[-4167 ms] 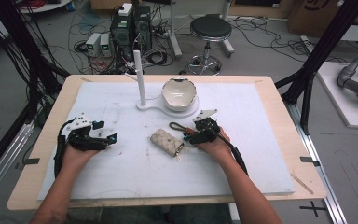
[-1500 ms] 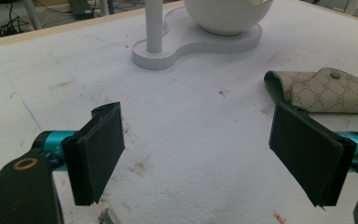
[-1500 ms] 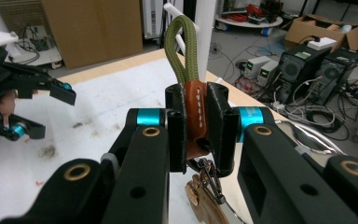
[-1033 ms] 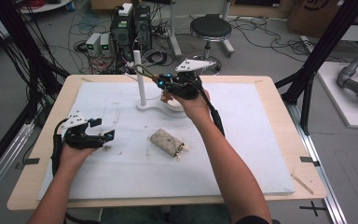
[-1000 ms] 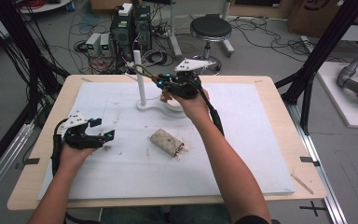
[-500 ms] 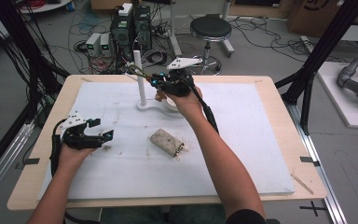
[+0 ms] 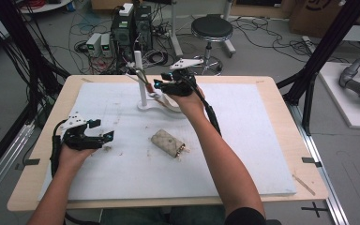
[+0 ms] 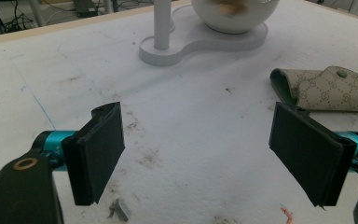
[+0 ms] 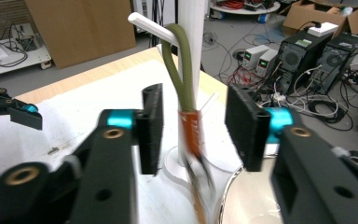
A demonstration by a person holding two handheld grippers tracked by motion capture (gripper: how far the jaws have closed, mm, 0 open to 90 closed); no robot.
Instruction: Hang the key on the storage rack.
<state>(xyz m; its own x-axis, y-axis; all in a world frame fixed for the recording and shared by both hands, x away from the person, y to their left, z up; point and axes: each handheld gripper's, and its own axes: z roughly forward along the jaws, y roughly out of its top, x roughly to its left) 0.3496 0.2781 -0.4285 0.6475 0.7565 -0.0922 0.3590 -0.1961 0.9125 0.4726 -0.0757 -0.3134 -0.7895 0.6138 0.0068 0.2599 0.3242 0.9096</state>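
Observation:
An olive strap (image 9: 179, 70) with an orange tab (image 9: 192, 133) hangs by its loop from the white peg (image 9: 147, 23) of the stand's post (image 7: 139, 75). My right gripper (image 9: 193, 126) is at the post (image 9: 193, 28). Its jaws have just been opening and now stand open on either side of the strap, pads clear of it. In the high view this gripper (image 7: 155, 84) is beside the strap (image 7: 145, 84). My left gripper (image 7: 104, 137) rests open at the table's left, nothing between its jaws (image 8: 200, 154). A beige patterned pouch (image 7: 168, 143) lies mid-table.
The stand's white base (image 7: 145, 105) holds a round bowl (image 8: 235, 14) beside the post (image 8: 162, 23). The pouch (image 8: 335, 91) lies just right of my left gripper's far jaw. A white mat (image 7: 262, 140) covers the table. Computers and cables sit on the floor behind.
The right hand carried the strap from near the pouch up to the post. In the last second it edged left and down, and its jaws opened off the strap. The left hand stayed put.

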